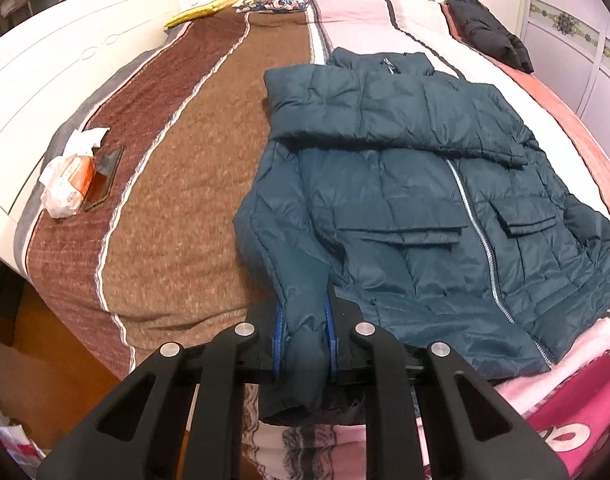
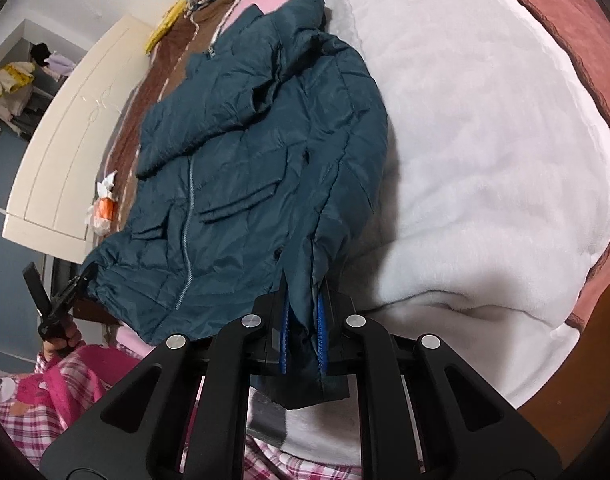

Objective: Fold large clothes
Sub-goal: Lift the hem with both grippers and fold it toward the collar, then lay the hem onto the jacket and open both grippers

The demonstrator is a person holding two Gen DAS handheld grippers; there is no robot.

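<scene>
A teal puffer jacket [image 1: 405,184] was laid front-up on the bed [image 1: 177,160], a sleeve folded across its chest. The left gripper [image 1: 305,336] was seen with its fingers pinched on the jacket's hem corner; the right gripper [image 2: 303,332] was likewise clamped on the opposite hem corner. Only the left wrist view showed a black garment [image 1: 485,32] near the bed's far edge and a phone beside the tissue pack [image 1: 67,184]. Only the right wrist view showed the person's left hand [image 2: 63,336].
</scene>
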